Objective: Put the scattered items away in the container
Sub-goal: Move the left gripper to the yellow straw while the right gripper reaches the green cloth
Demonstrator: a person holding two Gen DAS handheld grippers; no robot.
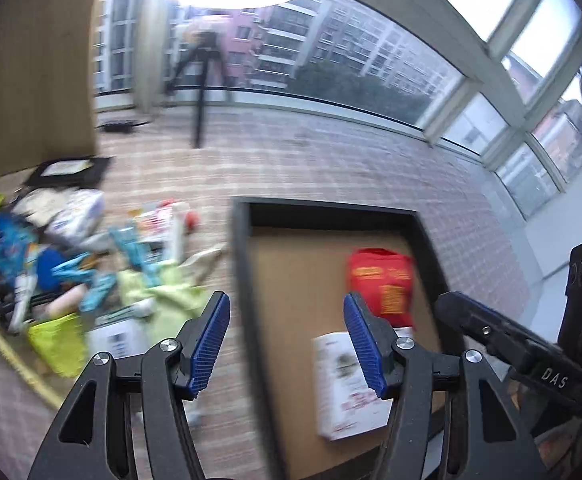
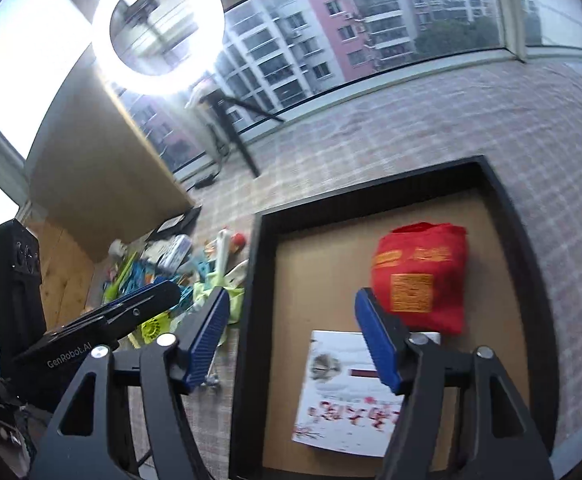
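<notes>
Left hand-held gripper [image 1: 287, 340]: jaws standing wide apart, blue ribbed pads bare, nothing between them. It is hanging over the near left rim of the container [image 1: 240, 264], one finger outside over the carpet [image 1: 331, 168], the other over the inside.

Right hand-held gripper [image 2: 291, 336]: jaws likewise spread wide and holding nothing. It is straddling the same left wall of the container, right finger above the white booklet [image 2: 343, 404].

Container: shallow black-walled tray with brown floor, sitting on the carpet. Inside are lying a red pouch [image 2: 421, 276] toward the far right and the white booklet nearer the camera, its corner just beside the pouch. The brown floor left of both is showing bare.

Scattered items [image 1: 91, 264]: piled on the carpet left of the container, well outside its wall; blue, green and white pieces, blurred, not separable. A pale green cloth [image 1: 163, 300] is lying nearest the left gripper.

Beyond: ring light [image 2: 157, 28] on a tripod, windows, open carpet past the far rim.
</notes>
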